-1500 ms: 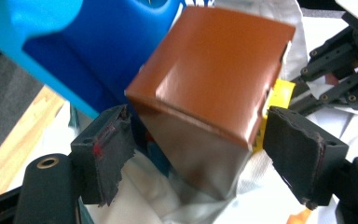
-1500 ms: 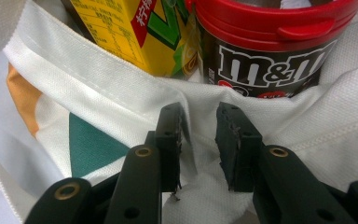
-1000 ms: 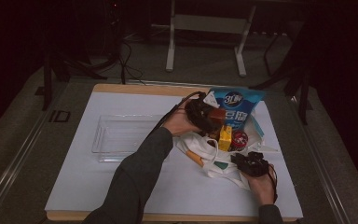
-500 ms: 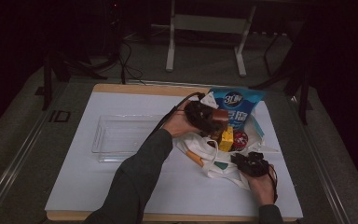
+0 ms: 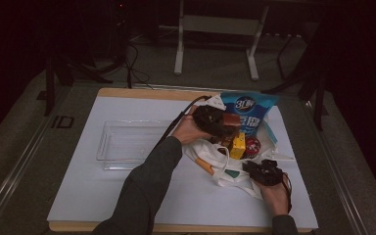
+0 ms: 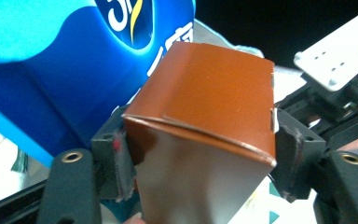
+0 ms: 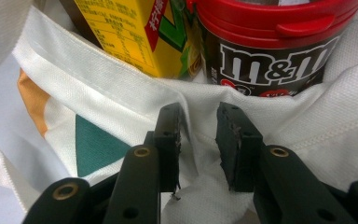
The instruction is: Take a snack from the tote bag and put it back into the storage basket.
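A white cloth bag (image 5: 215,164) lies open at the table's right, with a yellow drink carton (image 5: 238,145) and a red-lidded M&M's jar (image 5: 252,145) in it. Over the bag's far side my left gripper (image 5: 226,124) is shut on a brown box (image 5: 231,119), in front of a blue snack bag (image 5: 248,108). In the left gripper view the brown box (image 6: 205,116) sits between both pads (image 6: 121,163), with the blue bag (image 6: 51,70) behind. My right gripper (image 7: 198,140) pinches a fold of the white bag (image 7: 98,107) just below the carton (image 7: 130,32) and jar (image 7: 270,51).
A clear plastic tray (image 5: 127,144) lies on the white mat (image 5: 103,196) to the left of the bag. The person's left forearm crosses the mat's middle. The wooden table edge runs along the front. A metal stand is on the floor beyond the table.
My left gripper and the brown box have shifted only slightly by the blue bag. The right gripper has stayed on the bag's near edge.
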